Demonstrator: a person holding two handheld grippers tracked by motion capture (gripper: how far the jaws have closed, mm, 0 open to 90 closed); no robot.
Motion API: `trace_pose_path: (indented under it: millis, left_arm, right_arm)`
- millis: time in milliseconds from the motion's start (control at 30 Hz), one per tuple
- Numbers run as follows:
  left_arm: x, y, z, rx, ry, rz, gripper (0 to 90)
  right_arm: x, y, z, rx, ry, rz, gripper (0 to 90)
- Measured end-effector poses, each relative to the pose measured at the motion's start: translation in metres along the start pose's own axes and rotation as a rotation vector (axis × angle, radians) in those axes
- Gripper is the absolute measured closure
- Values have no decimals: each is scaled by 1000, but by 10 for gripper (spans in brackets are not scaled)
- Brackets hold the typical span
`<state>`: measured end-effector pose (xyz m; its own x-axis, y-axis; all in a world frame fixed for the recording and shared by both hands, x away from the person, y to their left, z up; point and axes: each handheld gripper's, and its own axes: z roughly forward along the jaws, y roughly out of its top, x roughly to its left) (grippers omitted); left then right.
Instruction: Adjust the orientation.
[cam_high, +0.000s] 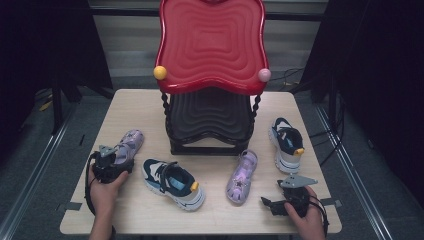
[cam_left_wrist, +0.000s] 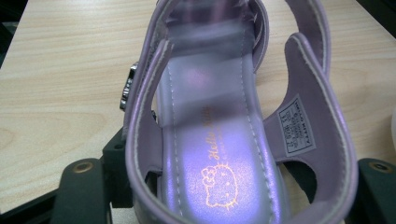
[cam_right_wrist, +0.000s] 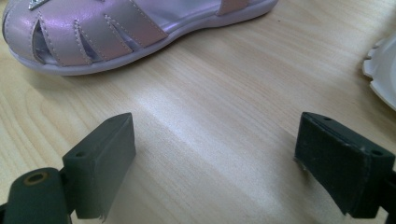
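The left gripper (cam_high: 111, 165) has its jaws on either side of the heel of the left sandal (cam_left_wrist: 219, 140); they stand close beside the heel straps, but I cannot tell if the pads press on them. This sandal lies on the table (cam_high: 150, 107) at about 9 o'clock from the rack (cam_high: 210, 120), toe pointing away from the person. The right gripper (cam_high: 267, 204) has its jaws wide open with nothing between them, above bare wood. The right sandal (cam_right_wrist: 116, 32) lies just ahead of it, near 5 o'clock of the rack. One sneaker (cam_high: 173, 183) lies between the sandals, the other sneaker (cam_high: 286, 143) at 3 o'clock.
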<state>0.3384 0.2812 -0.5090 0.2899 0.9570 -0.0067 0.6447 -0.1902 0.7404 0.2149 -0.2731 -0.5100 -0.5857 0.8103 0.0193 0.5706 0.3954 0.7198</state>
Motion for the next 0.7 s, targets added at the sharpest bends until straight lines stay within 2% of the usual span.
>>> trace_pose_path:
  millis: [133, 300, 400, 433, 467, 700]
  left_arm:
    - [1, -1, -1, -5, 5, -7, 348]
    - [0, -1, -1, -12, 8, -8, 359]
    - [-2, -1, -2, -17, 21, 21, 363]
    - [-2, -1, -2, -22, 24, 19, 364]
    - [-2, -1, -2, -21, 22, 25, 364]
    - [2, -4, -6, -48, -13, -9, 367]
  right_arm:
    - [0, 0, 0, 0, 0, 0, 115]
    - [0, 0, 0, 1, 0, -2, 115]
    - [0, 0, 0, 1, 0, -2, 115]
    - [0, 0, 0, 0, 0, -2, 115]
    - [0, 0, 0, 0, 1, 0, 115]
    - [0, 0, 0, 1, 0, -1, 115]
